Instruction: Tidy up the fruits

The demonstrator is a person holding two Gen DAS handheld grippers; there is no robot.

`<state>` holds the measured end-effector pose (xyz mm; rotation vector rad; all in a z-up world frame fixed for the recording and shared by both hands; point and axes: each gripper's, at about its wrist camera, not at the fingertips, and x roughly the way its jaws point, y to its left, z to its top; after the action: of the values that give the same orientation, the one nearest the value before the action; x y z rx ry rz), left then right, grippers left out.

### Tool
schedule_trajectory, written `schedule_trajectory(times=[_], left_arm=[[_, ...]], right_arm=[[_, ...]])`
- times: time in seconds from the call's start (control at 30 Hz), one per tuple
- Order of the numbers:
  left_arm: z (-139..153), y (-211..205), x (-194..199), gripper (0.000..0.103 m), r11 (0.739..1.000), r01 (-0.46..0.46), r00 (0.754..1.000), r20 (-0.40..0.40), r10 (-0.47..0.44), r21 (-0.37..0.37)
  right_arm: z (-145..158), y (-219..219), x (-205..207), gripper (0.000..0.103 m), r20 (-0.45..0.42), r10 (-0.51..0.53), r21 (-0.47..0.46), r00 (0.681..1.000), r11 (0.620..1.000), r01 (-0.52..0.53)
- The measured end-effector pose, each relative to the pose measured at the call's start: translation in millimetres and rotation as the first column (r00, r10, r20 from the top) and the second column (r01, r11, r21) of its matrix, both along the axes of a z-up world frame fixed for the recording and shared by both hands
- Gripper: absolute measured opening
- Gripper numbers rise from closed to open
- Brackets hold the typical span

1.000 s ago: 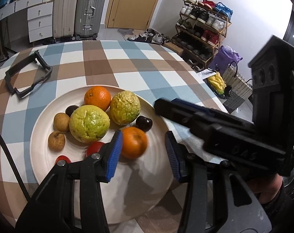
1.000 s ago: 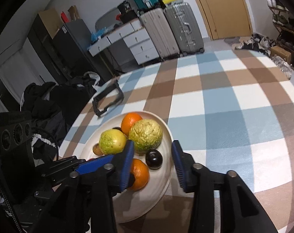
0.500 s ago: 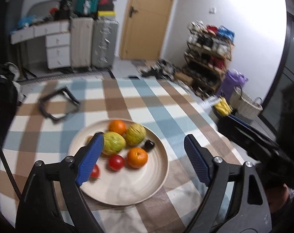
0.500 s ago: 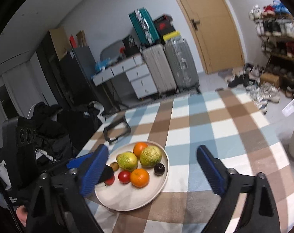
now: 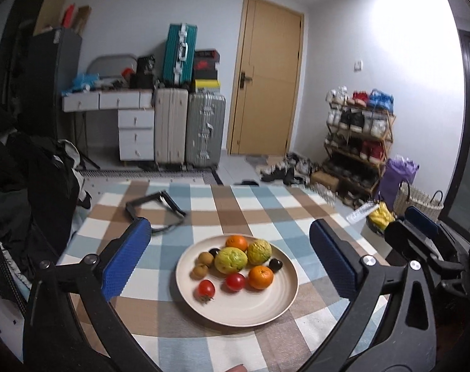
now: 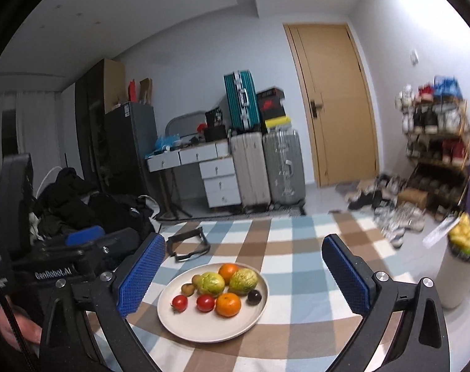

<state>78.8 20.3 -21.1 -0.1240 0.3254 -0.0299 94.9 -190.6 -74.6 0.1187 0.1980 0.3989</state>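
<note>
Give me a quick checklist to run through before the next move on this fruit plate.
1. Left tongs hold nothing, jaws opening: ok.
2. Right tongs hold nothing, jaws opening: ok.
3. All fruit sits inside the plate, none on the tablecloth: ok.
4. Near half of the plate bare for placing: ok.
5. Black frame lies apart from the plate: ok.
6. Tomatoes at rest: cannot tell, slightly blurred.
</note>
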Motion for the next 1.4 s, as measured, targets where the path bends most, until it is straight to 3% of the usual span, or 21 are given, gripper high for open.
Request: schedule_trajectory(times=[0.33, 0.7, 0.87, 1.13, 1.4], left_arm=[[-25, 22, -42, 0.102, 0.996, -0.069, 0.994, 0.082, 0.065, 0.052], [-87, 36, -25, 0.102, 0.989, -0.107, 0.994, -0.004, 0.108, 0.099], [-104, 34, -13, 0.102, 0.987, -0.101, 0.995, -0.008, 0.102, 0.122], [-108, 33, -1, 0.102, 0.990, -0.084, 0.995, -0.045, 0.089, 0.118], [-107, 32, -6, 0.102, 0.990, -0.078, 0.997, -0.004, 0.079, 0.119]], right_arm=[[-13, 8, -38, 0.103, 0.107, -0.052, -0.070, 0.993, 0.996, 0.060], [-58, 15, -33, 0.103, 0.046, -0.100, -0.173, 0.994, 0.979, 0.106], [-74, 19, -23, 0.103, 0.016, -0.096, -0.216, 0.995, 0.971, 0.098], [-80, 10, -8, 0.103, -0.054, -0.096, -0.178, 0.994, 0.980, 0.085], [-79, 13, -9, 0.103, -0.051, -0.094, -0.188, 0.994, 0.979, 0.083]])
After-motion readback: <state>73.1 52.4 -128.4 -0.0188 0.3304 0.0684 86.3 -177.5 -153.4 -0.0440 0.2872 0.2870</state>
